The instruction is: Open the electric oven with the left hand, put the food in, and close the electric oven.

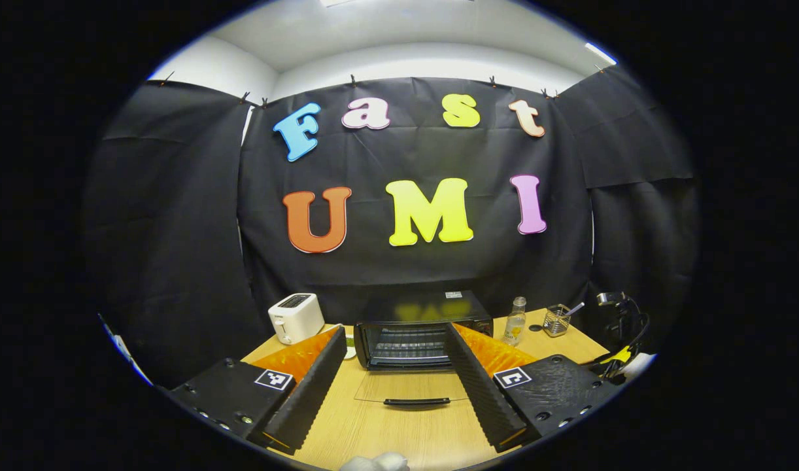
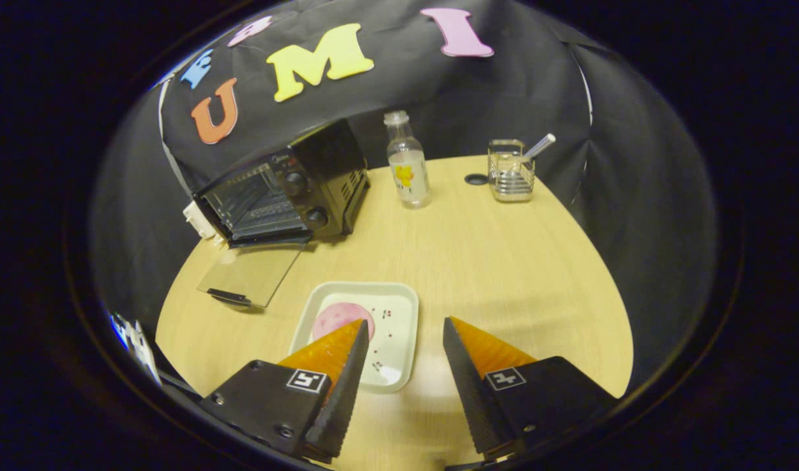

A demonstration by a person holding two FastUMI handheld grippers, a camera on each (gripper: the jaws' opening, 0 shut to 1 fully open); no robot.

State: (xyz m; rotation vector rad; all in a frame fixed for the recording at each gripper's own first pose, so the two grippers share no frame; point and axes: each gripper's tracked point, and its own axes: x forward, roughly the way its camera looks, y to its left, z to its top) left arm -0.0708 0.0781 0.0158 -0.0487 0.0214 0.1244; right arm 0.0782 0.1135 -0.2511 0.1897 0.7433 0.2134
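- The first step looks done: the oven (image 1: 418, 327) stands at the back of the surface (image 1: 399, 432) with its glass door (image 1: 412, 387) folded down flat, the handle nearest the camera, and the rack inside looks bare.
- The left gripper (image 1: 397, 386) hangs in front of the open door, jaws spread wide and holding nothing.
- Left to do, as I judge it: lift the food, put it on the rack, and shut the door.
- To the left of the oven stands a white toaster (image 1: 296, 317).
- The food, a round pink slice (image 2: 334, 320), lies in a white tray (image 2: 399, 327) near the front of the surface, well apart from the oven, with a few dark crumbs beside it.
- The right gripper (image 2: 399, 366) hovers over the tray, jaws spread, gripping nothing.
- Right of the oven stands a clear bottle (image 2: 407, 167), capped and seemingly near empty.
- Farthest right, a wire basket (image 2: 510, 173) holds a stick-like thing I cannot identify.
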